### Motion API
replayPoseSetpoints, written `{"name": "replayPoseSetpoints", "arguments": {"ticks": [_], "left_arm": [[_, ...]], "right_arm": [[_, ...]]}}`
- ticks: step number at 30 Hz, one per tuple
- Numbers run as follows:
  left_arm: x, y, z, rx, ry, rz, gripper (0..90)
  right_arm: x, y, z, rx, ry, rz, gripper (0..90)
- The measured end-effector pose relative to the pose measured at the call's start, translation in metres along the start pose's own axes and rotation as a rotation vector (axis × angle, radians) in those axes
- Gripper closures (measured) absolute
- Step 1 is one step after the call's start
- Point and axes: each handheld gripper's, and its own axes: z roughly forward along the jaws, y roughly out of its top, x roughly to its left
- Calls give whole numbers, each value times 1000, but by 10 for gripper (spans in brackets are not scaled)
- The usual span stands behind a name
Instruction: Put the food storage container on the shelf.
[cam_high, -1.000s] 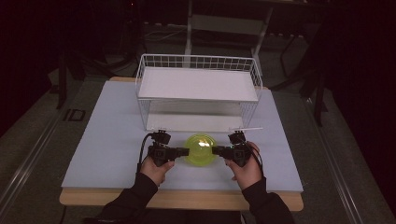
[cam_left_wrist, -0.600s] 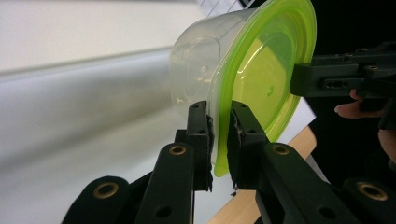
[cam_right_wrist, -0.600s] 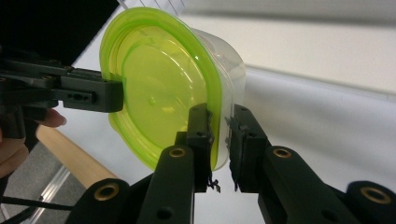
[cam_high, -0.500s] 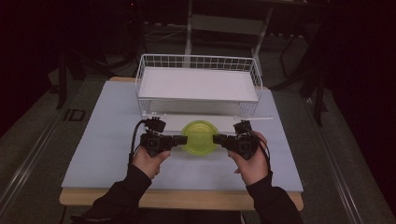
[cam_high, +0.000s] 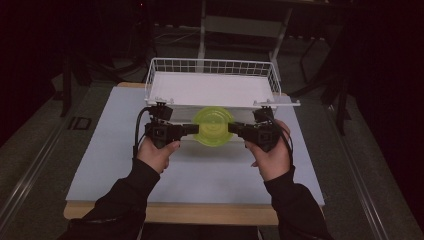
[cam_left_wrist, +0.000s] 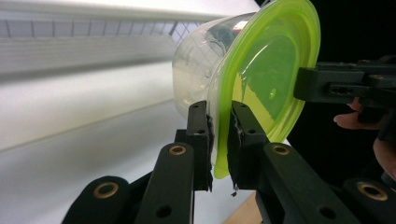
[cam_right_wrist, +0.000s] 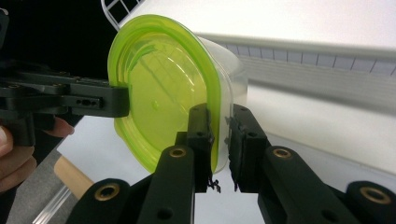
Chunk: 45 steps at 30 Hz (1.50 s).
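Pale grey mat (cam_high: 100, 165): covers the bench from its left edge to its right; a broad bare strip lies left of the left hand, with nothing on it up to the mat's edge.
Bench edge (cam_high: 200, 212): a wooden lip shows below the mat along the near side, between the two sleeves.
Left hand (cam_high: 156, 152): comes in from the lower left and grips the left tongs (cam_high: 192, 129), which point level toward the middle.
Left tongs, state: clamped on the left rim of the lid; in the left gripper view (cam_left_wrist: 219, 135) the two black jaws pinch the green edge from both sides.
Container (cam_high: 213, 126): a clear tub under a lime-green lid (cam_left_wrist: 266, 79), held clear of the mat between the two tongs, just in front of the basket's near edge; in the gripper views it is tipped so that the lid faces the person.
Lid rim: a raised green lip runs all round; both grips sit on this lip, at opposite sides.
Right tongs (cam_high: 234, 128): clamped on the right rim of the lid; the right gripper view (cam_right_wrist: 219, 135) shows the jaws closed over the green edge and the clear wall.
Right hand (cam_high: 270, 155): comes in from the lower right; bare mat runs beyond it to the bench's right edge.
White wire basket (cam_high: 212, 66): stands at the far middle of the mat, its floor bare, its near rail close behind the container.
Room beneath: open mat lies under the container, between the hands.
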Motion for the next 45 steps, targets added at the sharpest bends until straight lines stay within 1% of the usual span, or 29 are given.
{"name": "replayPoseSetpoints", "arguments": {"ticks": [5,9,11,12,13,14,15,17,20,23,25,26,31,35,36,37,38,39,41,42,43,44,45], "left_arm": [[-2,16,-3,-21,21,3,811],[0,30,-3,-24,48,-1,809],[1,37,-3,-23,49,-11,809],[2,40,-2,-26,57,-10,809],[2,40,-2,-26,57,-10,808],[2,40,-2,-26,57,-10,808],[1,51,-1,-21,75,-10,808],[2,57,0,-24,83,-14,808],[4,64,3,-13,89,-22,807],[6,72,5,-5,105,-20,806],[7,76,7,-1,114,-17,805],[8,78,8,2,114,-22,805],[15,84,13,-1,115,-41,801],[21,87,17,2,94,-59,800],[22,87,19,3,102,-59,797],[23,88,21,1,101,-61,790],[23,89,22,-3,107,-60,787],[24,89,24,-4,113,-58,771],[26,91,27,-1,103,-58,763],[26,92,28,-6,102,-57,731],[27,93,29,1,105,-51,720],[27,94,30,3,102,-56,709],[28,95,31,1,108,-52,677]], "right_arm": [[2,18,0,-20,-5,2,797],[2,31,4,-19,-21,4,797],[2,37,5,-22,-26,6,797],[2,40,6,-22,-24,9,797],[2,40,6,-22,-24,9,797],[1,44,7,-21,-22,15,797],[0,51,10,-18,-32,21,796],[-2,57,12,-14,-40,26,796],[-4,64,15,-10,-41,39,796],[-7,69,19,-2,-43,50,796],[-10,73,22,4,-38,70,795],[-12,75,23,10,-36,78,795],[-15,84,30,25,-51,98,795],[-19,87,35,41,-46,119,795],[-20,87,37,43,-46,127,795],[-21,88,38,45,-49,129,795],[-21,88,39,38,-56,129,795],[-22,89,40,38,-62,128,795],[-24,90,42,44,-59,137,794],[-25,90,42,43,-61,136,792],[-26,91,42,44,-52,143,788],[-28,92,42,44,-43,154,777],[-29,93,43,43,-44,157,727]]}}
